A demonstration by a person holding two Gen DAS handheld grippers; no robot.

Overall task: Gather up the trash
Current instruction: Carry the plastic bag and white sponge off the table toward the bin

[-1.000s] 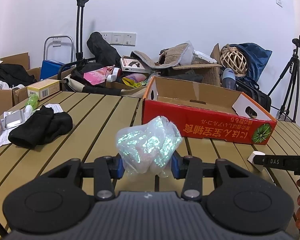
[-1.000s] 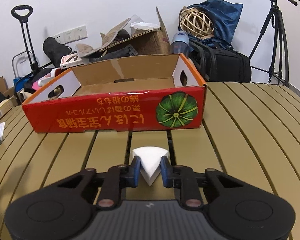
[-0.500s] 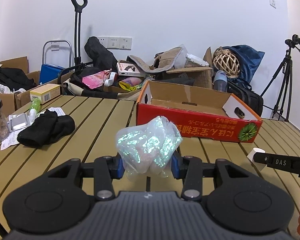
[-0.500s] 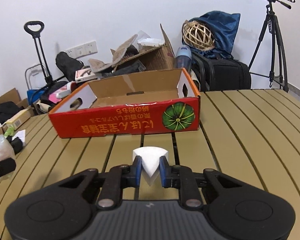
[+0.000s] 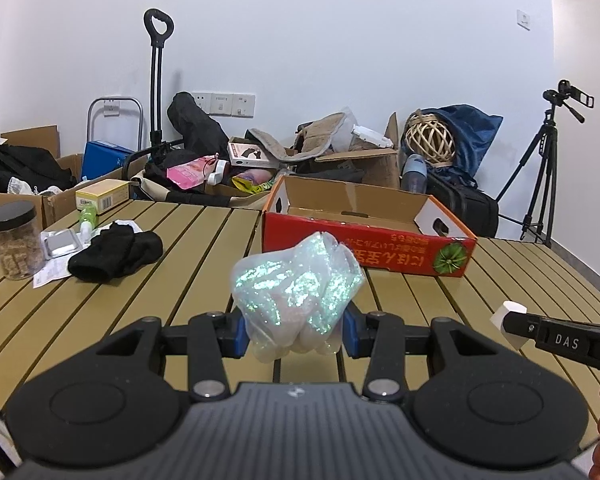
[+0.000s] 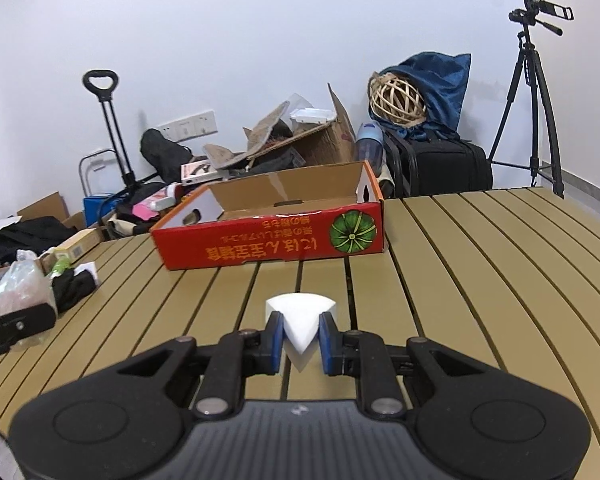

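- Closest in, the left gripper [image 5: 296,332] is clamped on a crumpled plastic bag [image 5: 296,292], its blue pads pressed into both sides. The film is thin, clear and iridescent, bunched into a soft lump that bulges above the fingers; squeezing the bunch low down looks like the way to stop slippery film sliding free.
- The right gripper [image 6: 300,342] is pinched on a white wedge-shaped scrap [image 6: 300,320], matte with crisp edges, maybe foam or folded card; I cannot tell which. Its point hangs down between the pads, the broad rounded end up.
- Both pieces ride clear above the slatted table [image 6: 480,280], tan boards with dark gaps, smooth and hard.
- Off to the left gripper's left lie a black cloth [image 5: 116,252], soft and rumpled, and a clear jar [image 5: 14,244] with a black lid.
- Straight ahead of both grippers sits the red cardboard box [image 6: 272,240], open-topped and shallow with a green pumpkin print: I judge it the drop spot, and it is not yet reached.
- Beyond the table, clutter against the white wall and a tripod [image 6: 536,92].
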